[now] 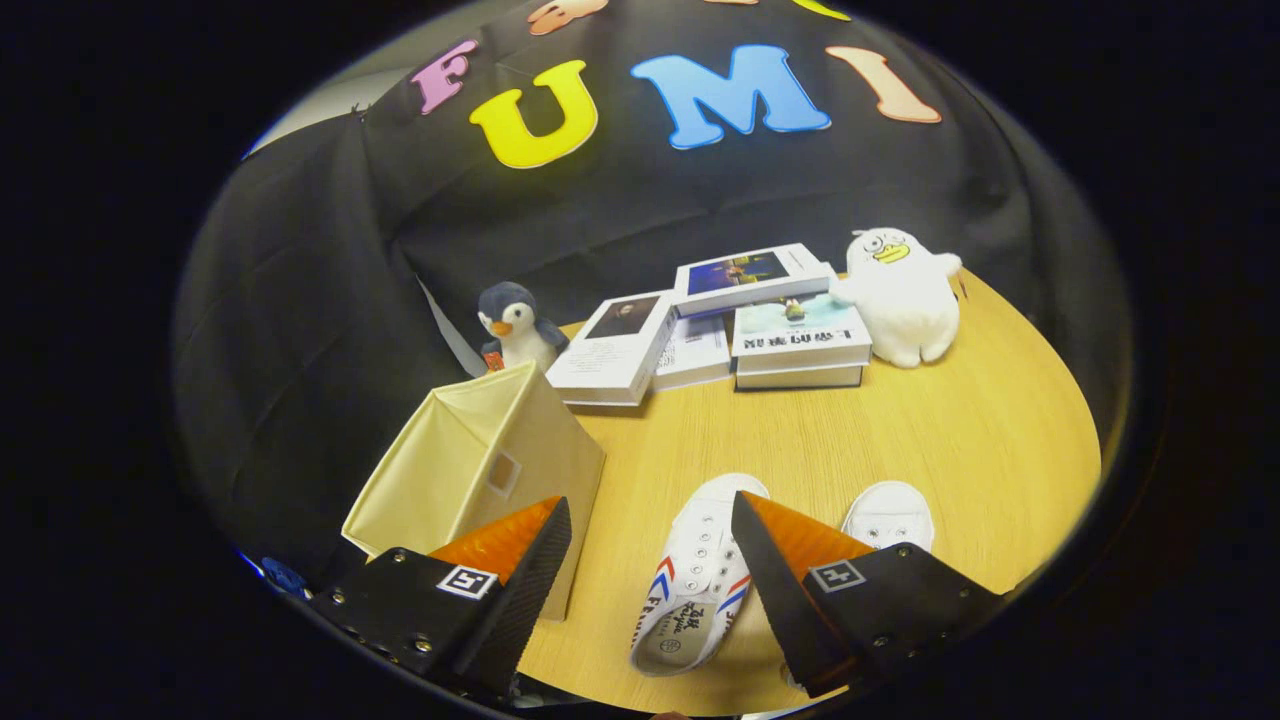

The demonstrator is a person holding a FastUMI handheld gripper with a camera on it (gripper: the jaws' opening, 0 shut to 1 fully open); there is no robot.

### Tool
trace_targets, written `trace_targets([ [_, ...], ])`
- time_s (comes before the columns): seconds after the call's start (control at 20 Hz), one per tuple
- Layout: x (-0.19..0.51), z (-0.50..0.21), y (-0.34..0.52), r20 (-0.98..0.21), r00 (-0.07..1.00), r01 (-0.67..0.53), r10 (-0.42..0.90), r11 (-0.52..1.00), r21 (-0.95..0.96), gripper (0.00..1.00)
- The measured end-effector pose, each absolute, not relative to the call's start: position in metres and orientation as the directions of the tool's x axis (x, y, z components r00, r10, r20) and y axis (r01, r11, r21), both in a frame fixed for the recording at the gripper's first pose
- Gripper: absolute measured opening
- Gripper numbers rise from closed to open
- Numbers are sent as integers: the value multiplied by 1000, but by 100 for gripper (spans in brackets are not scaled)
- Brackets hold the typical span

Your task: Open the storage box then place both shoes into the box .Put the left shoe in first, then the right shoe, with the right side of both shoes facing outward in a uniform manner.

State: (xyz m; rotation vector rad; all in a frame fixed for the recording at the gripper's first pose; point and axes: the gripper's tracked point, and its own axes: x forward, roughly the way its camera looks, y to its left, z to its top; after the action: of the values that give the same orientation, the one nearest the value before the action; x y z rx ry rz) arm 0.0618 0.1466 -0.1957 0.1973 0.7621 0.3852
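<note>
Tabletop [900,440] of pale wood-grain laminate, rounded at its edge, carries everything here, with black cloth draped behind it. Next in size, the storage box [470,470] stands at the near left, a soft cream fabric cube with creased, slightly sagging walls and a small clear label pocket on the side facing right; its top appears folded into a peak, so I judge it not yet opened. It lies just ahead of the left finger, partly behind it, which makes it the nearest task item and the likely first target. At the far side a loose stack of books [720,320] with glossy covers lies flat, a plump white plush duck [905,295] to its right and a smaller grey penguin plush [515,325] to its left, just beyond the box. Nearer, two white canvas shoes sit to the right of the box: the nearer shoe [700,580] lies between the fingers, its long axis running near to far with the toe pointing away, showing eyelets, laces, red and blue stripes and a printed insole; the second shoe [888,515] rests just right of it, mostly hidden behind the right finger, only its rubber toe and a few eyelets visible. The gripper [650,530] hovers with fingers spread wide, holding nothing, wedge-shaped tips ridged on their inner faces.
</note>
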Motion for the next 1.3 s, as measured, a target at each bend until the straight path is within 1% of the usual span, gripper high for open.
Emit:
trace_targets([
  [0.35, 53, -253, 126, -735, 574, -197, 361, 932, 303, 98],
  [0.7, 39, -297, 110, -825, 483, -190, 295, 955, 230, 97],
  [0.8, 37, -306, 108, -839, 463, -176, 285, 958, 228, 95],
  [0.85, 37, -310, 106, -846, 456, -169, 277, 960, 223, 86],
  [0.95, 35, -318, 104, -860, 436, -157, 266, 963, 218, 80],
  [1.0, 34, -320, 105, -863, 427, -150, 270, 962, 226, 76],
  [1.1, 33, -322, 106, -867, 415, -134, 275, 961, 241, 75],
  [1.15, 32, -321, 112, -864, 405, -130, 300, 954, 271, 75],
  [1.2, 30, -321, 116, -861, 396, -109, 320, 947, 302, 66],
  [1.25, 30, -322, 122, -858, 387, -79, 337, 939, 334, 44],
  [1.3, 31, -328, 125, -858, 387, -53, 337, 937, 344, 34],
])
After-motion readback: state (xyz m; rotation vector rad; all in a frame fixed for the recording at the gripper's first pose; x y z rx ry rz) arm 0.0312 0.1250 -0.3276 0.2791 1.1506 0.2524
